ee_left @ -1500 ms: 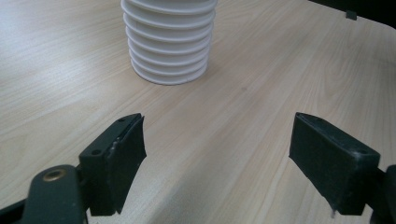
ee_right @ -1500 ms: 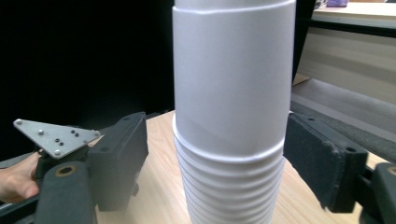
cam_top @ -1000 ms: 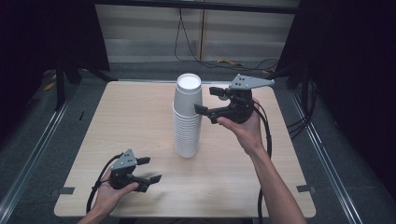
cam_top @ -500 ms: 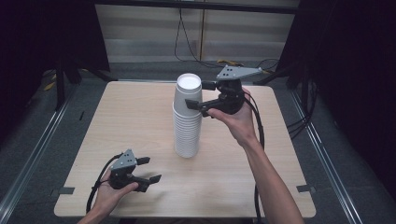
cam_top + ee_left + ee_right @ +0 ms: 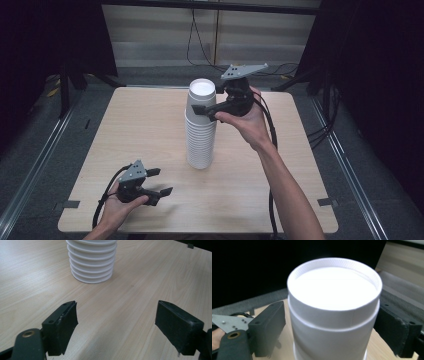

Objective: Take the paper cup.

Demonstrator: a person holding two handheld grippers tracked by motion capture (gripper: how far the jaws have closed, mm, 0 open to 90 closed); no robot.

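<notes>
A tall stack of white ribbed paper cups point(image 5: 200, 131) stands near the middle of the pale wooden desk point(image 5: 140, 125), apparently mouth-down, with the flat bottom of the topmost white paper cup point(image 5: 334, 315) facing up. The right tongs point(image 5: 205, 106) are raised to the top of the stack. In the right gripper view their two black jaws stand on either side of that uppermost cup, just under its end. A thin sliver of space shows between the near pad and the cup wall, so I judge them apart around the cup rather than clamped on it. The contact on the far side is hard to tell. The left tongs point(image 5: 161, 181) rest low at the near left part of the desk, well apart from the stack. In the left gripper view their jaws are plainly spread over bare wood with nothing between them, and the foot of the stack point(image 5: 91, 260) lies ahead. No single cup stands anywhere else on the desk, so the work looks to be at its start. The reach to the top cup is made, but the squeeze, the lift off the stack and the setting down all appear left to do. The nested cups may cling, so the cup beneath could rise with the top one unless the stack is steadied, and the left tongs are well placed to do that.
</notes>
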